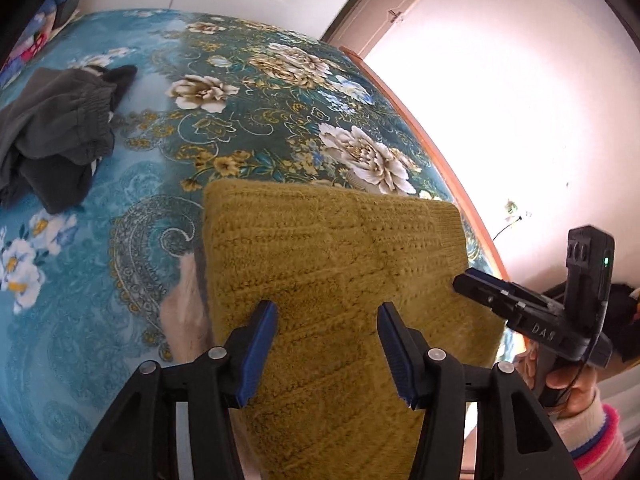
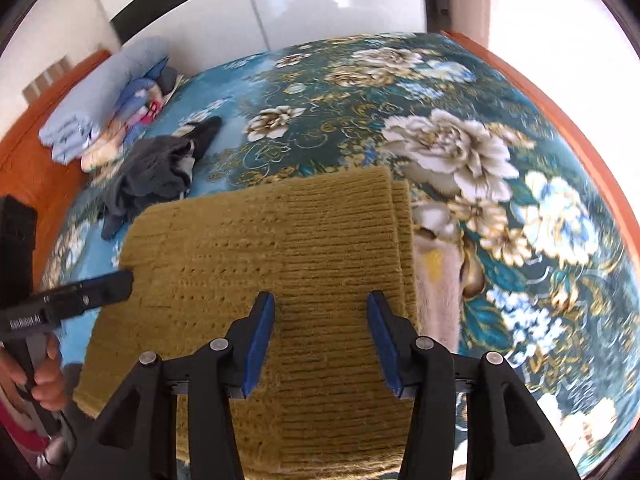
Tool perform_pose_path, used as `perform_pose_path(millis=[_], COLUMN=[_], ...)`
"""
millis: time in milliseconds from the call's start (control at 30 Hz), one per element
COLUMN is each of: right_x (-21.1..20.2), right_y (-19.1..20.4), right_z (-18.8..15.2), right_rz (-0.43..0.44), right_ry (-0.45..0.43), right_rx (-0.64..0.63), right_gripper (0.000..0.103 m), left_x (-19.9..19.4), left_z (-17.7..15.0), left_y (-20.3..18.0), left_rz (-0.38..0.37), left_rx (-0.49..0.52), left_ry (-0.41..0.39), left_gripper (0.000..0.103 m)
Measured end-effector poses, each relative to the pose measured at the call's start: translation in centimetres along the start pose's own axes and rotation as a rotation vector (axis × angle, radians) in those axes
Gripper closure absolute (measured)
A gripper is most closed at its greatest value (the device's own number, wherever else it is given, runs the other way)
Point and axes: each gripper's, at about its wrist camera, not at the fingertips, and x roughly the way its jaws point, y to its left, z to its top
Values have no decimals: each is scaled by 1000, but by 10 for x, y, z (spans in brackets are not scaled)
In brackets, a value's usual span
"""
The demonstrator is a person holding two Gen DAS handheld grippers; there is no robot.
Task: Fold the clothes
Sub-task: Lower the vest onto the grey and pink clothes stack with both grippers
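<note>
A mustard-yellow knitted sweater point(image 1: 332, 264) lies folded into a rectangle on the floral bed; it also shows in the right wrist view point(image 2: 280, 264). My left gripper point(image 1: 328, 344) hovers over its near part, jaws wide open and empty. My right gripper point(image 2: 320, 340) hovers over the same sweater, jaws open and empty. The right gripper shows at the sweater's right edge in the left wrist view point(image 1: 520, 308). The left gripper shows at the sweater's left edge in the right wrist view point(image 2: 80, 296).
A crumpled dark grey garment point(image 1: 56, 136) lies on the teal floral bedspread point(image 1: 248, 112), also in the right wrist view point(image 2: 156, 172). Folded bedding point(image 2: 100, 112) is stacked by the orange headboard point(image 2: 36, 168). An orange bed rail point(image 1: 420, 132) borders the white wall.
</note>
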Motion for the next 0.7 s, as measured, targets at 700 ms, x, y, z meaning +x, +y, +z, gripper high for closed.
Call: perform_pose_path(millis=[700], right_x=[-20], right_y=[27], right_z=[-16], right_rz=[68], right_ry=[-148], right_rx=[55], right_gripper=[15], left_x=[-32], left_z=[-20], left_y=[-4], left_rz=[66], left_rx=[20], left_ry=[-121], left_gripper=[46])
